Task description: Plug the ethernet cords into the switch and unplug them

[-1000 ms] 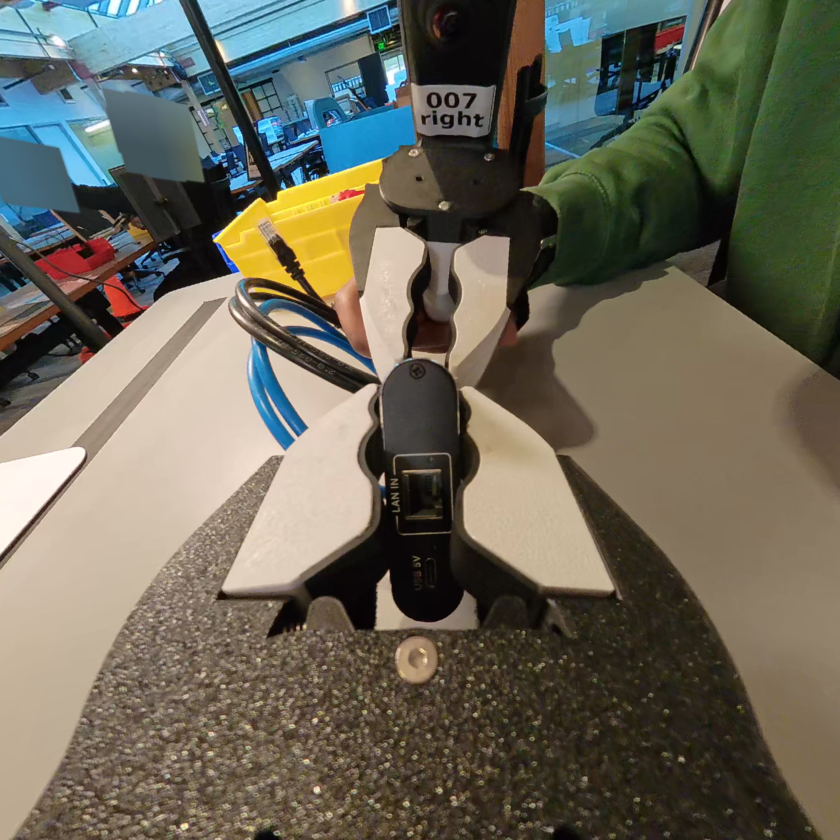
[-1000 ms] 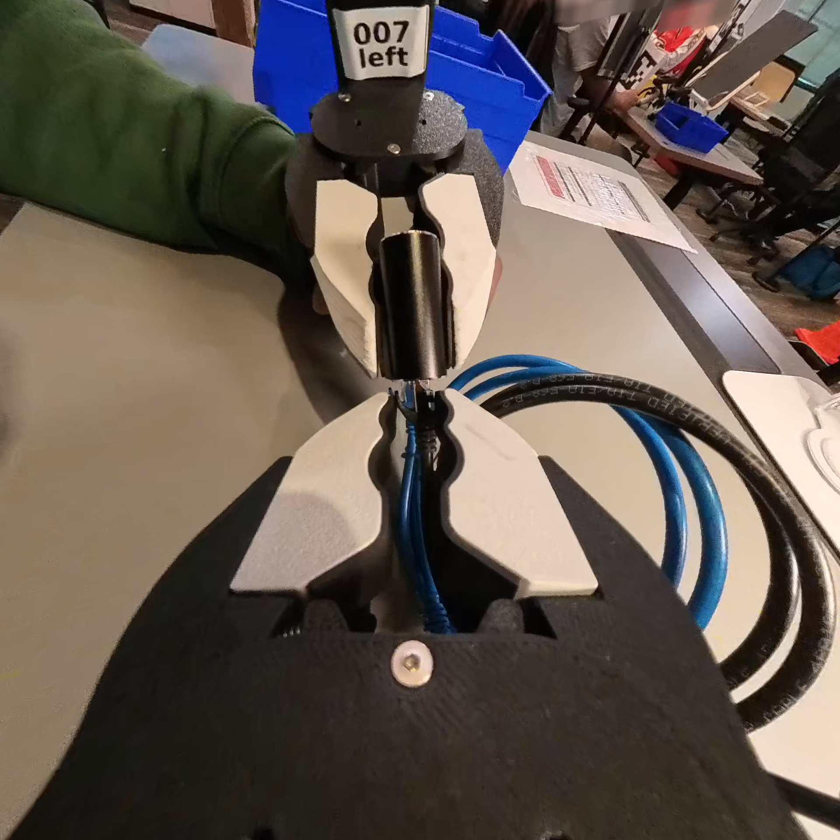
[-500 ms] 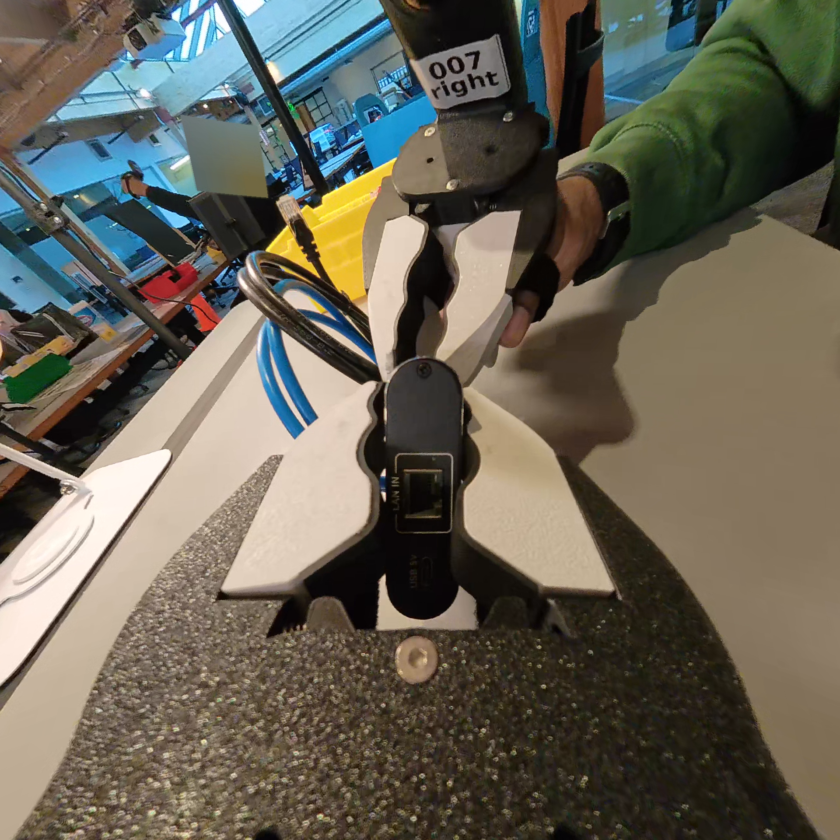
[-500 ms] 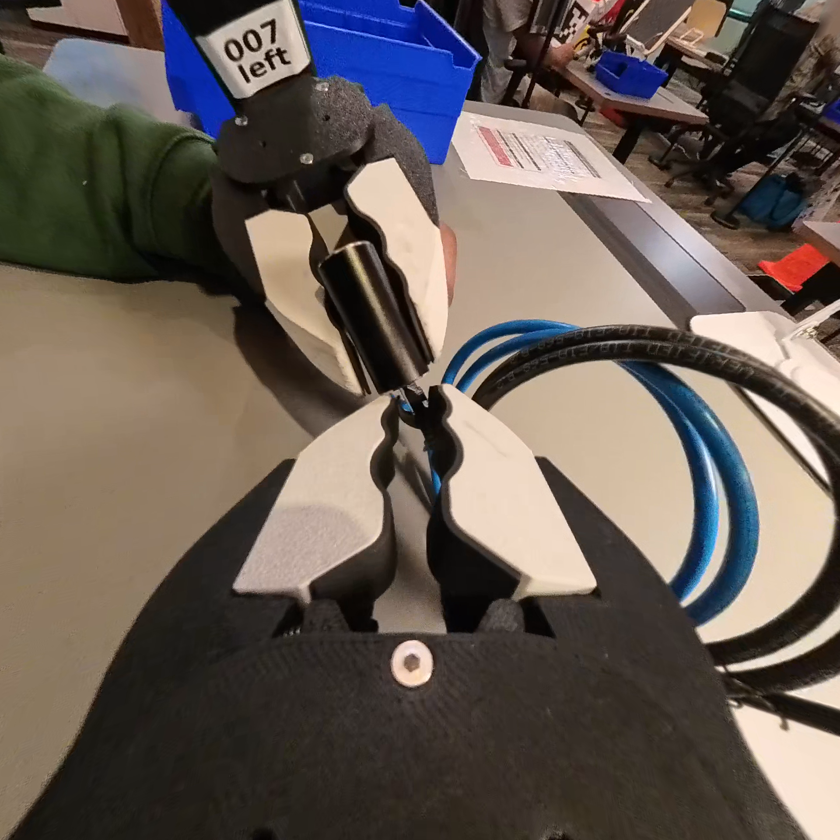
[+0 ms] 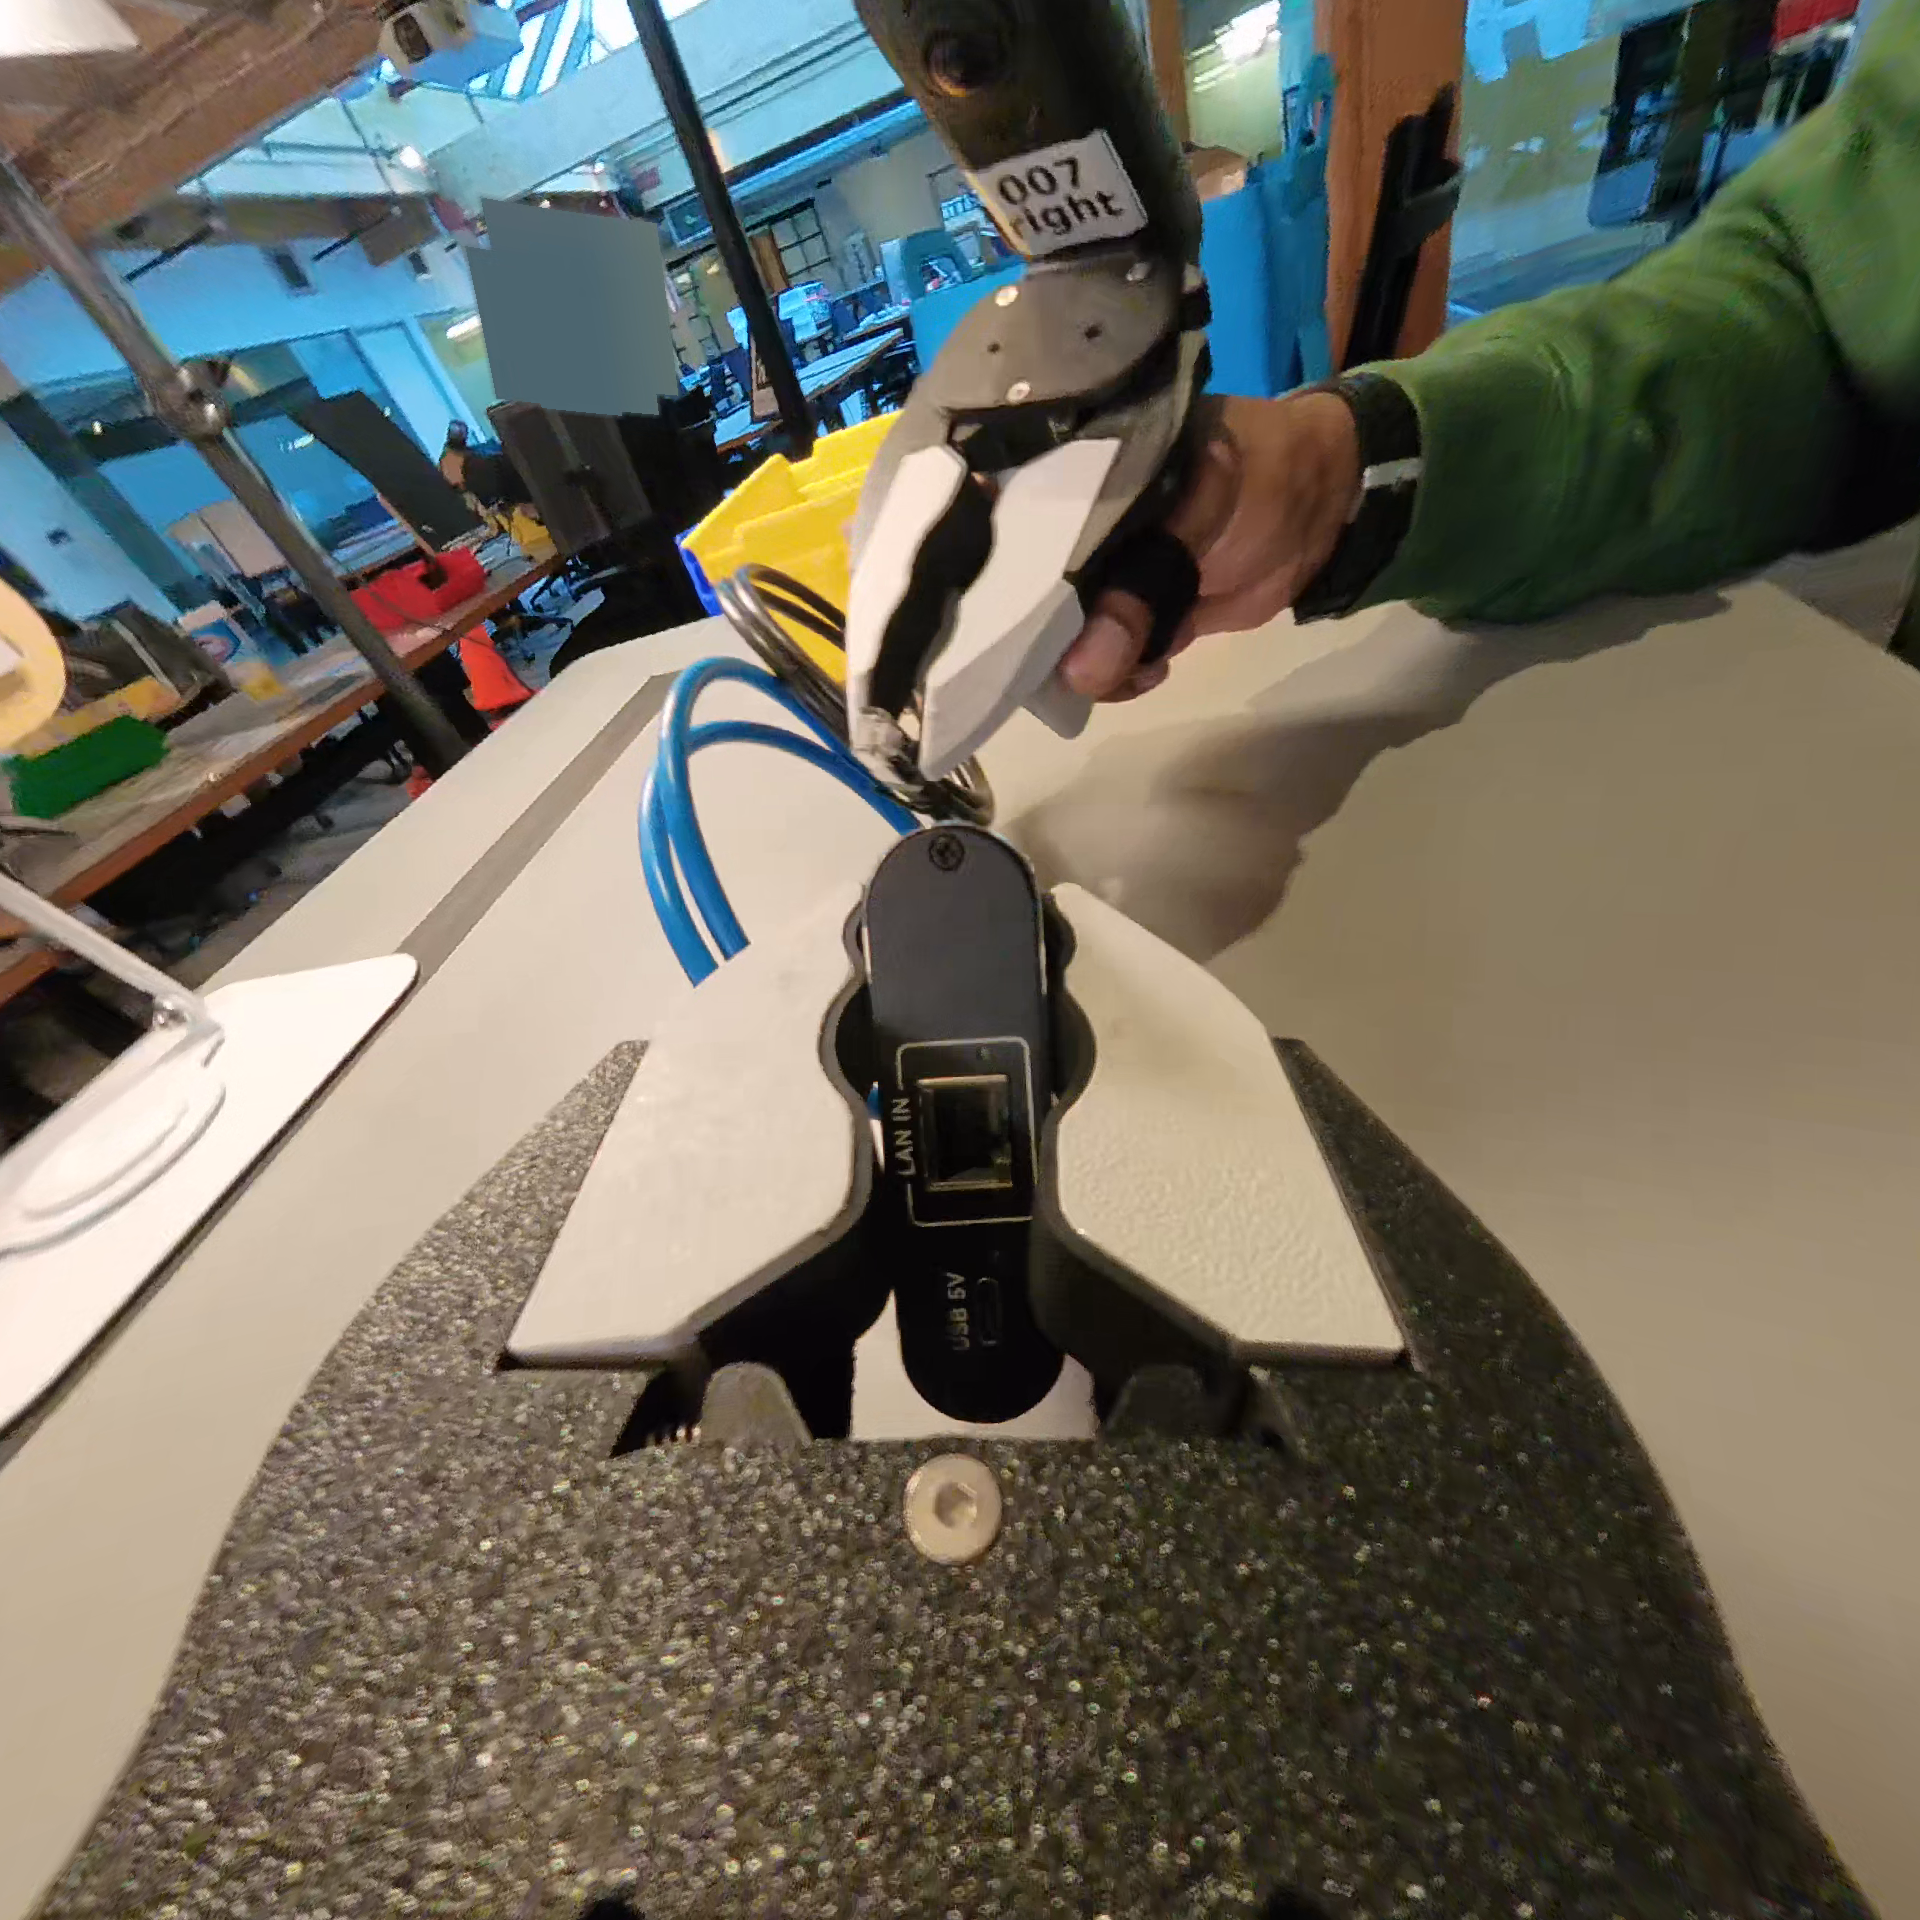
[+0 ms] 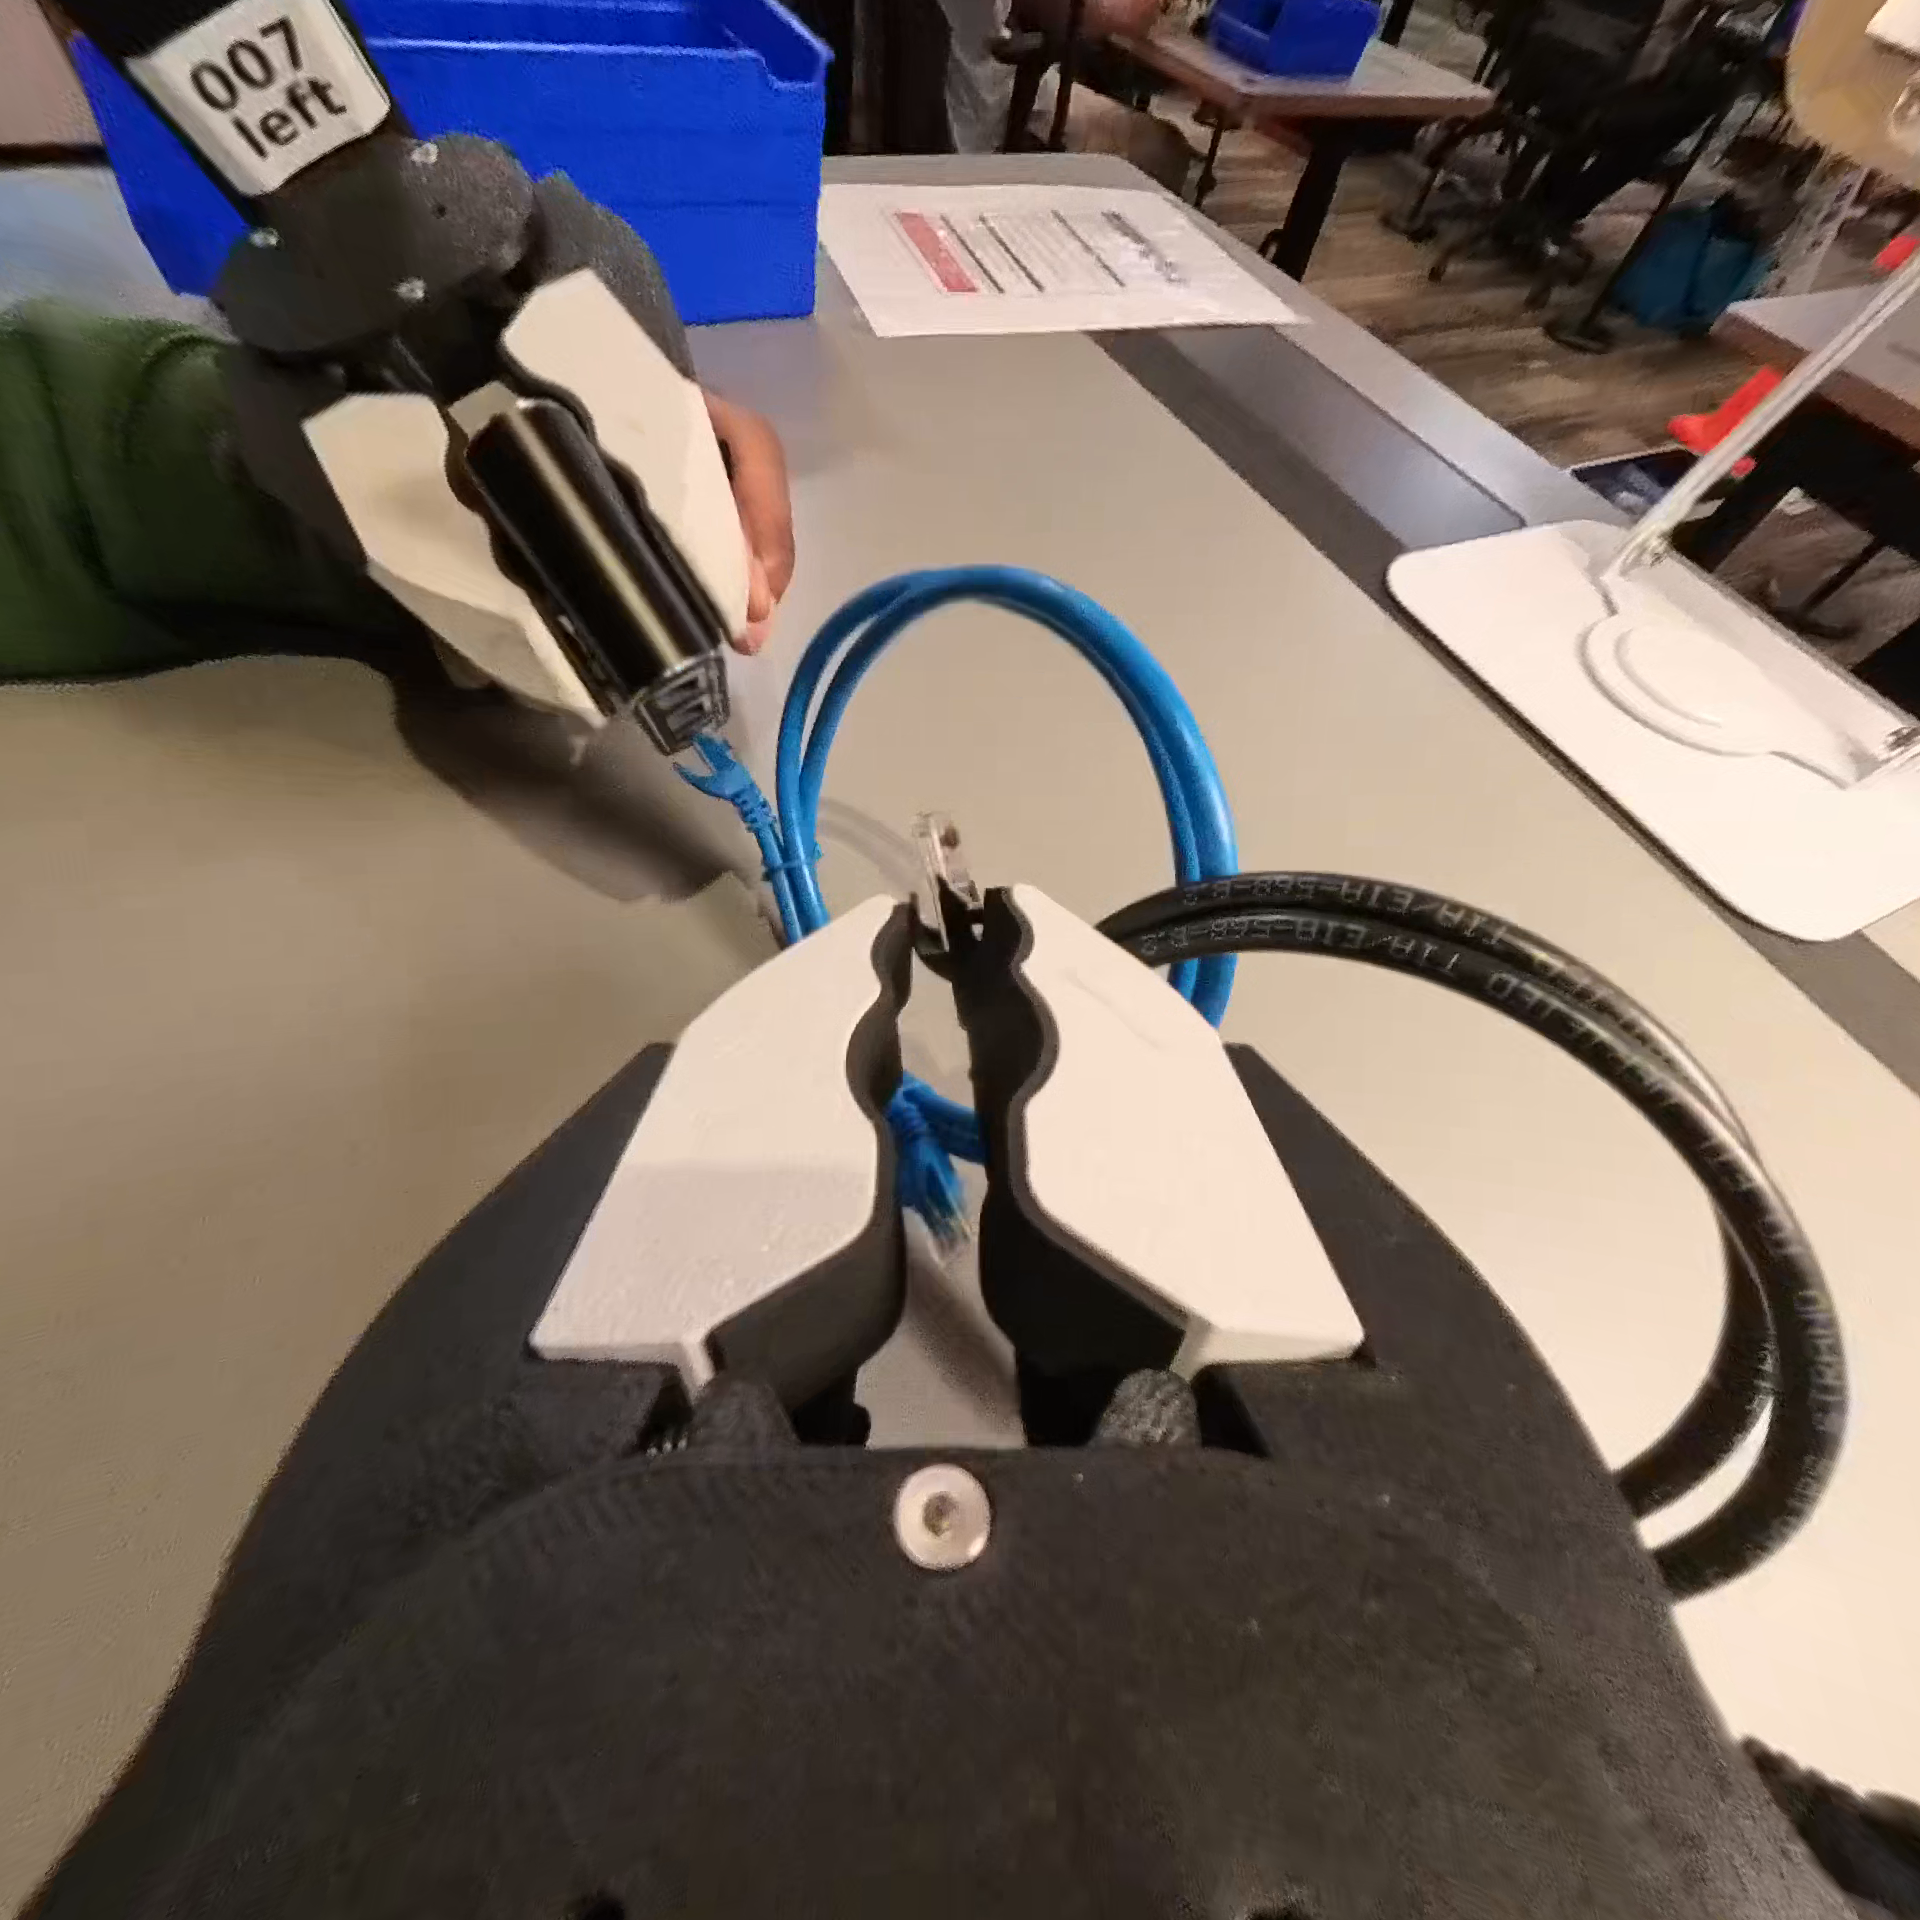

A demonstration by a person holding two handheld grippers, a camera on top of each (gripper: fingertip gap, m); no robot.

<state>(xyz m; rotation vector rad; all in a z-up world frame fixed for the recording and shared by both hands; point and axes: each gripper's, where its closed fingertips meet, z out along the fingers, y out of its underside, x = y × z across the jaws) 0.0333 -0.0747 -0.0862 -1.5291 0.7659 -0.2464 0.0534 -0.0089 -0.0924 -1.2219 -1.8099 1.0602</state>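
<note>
Grey tabletop in an open workshop; I have both grippers lifted above it.

My left gripper is clamped on the black switch, its free port facing my camera; in the right wrist view the same switch points down toward the table with the blue cord plugged into its end, the rest of that cord looping on the surface; my right gripper is pinched on the black cord just behind its clear plug, which sits near the switch but apart from it; a blue bin and a printed sheet lie beyond.
</note>
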